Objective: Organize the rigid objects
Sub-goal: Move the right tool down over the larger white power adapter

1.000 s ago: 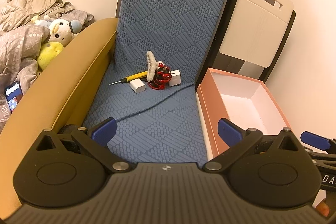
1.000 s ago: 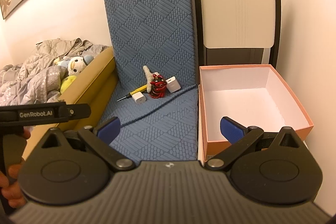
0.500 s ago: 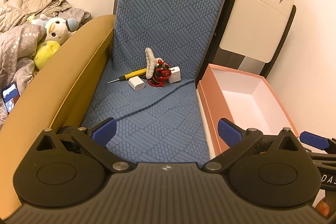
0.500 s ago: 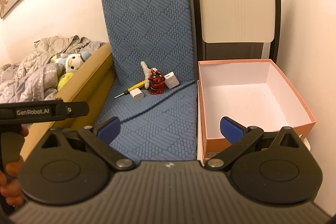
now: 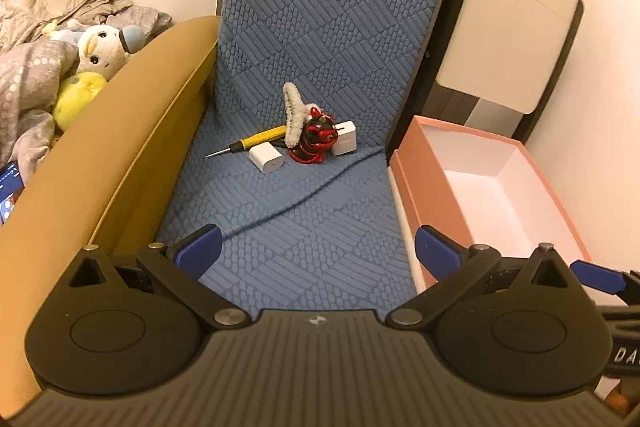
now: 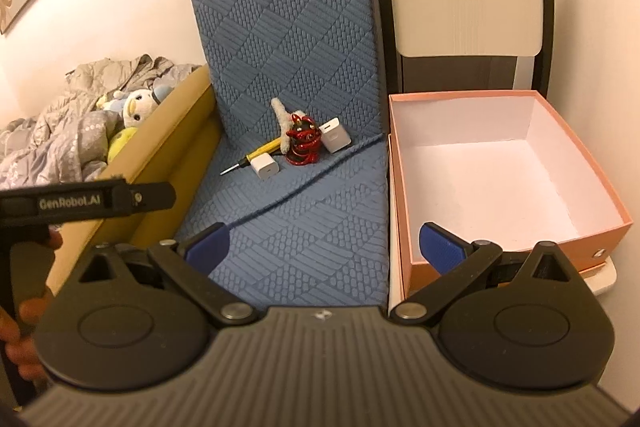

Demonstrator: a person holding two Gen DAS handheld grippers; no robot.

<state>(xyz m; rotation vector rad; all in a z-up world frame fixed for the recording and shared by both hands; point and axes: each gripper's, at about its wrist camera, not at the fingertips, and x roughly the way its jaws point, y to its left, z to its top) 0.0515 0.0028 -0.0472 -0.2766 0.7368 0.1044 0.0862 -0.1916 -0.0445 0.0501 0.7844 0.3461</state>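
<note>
Apparently at the approach step, both tongs, left (image 5: 316,251) and right (image 6: 324,241), hang released before the chargers (image 5: 266,157) left of the empty box (image 6: 500,167), needing a reach forward.

The blue seat cushion (image 5: 304,211) is quilted, textured cloth. The red figurine (image 5: 314,141) looks glossy, the two white chargers (image 5: 266,157) smooth plastic, the pink box (image 6: 496,187) matt cardboard.
</note>
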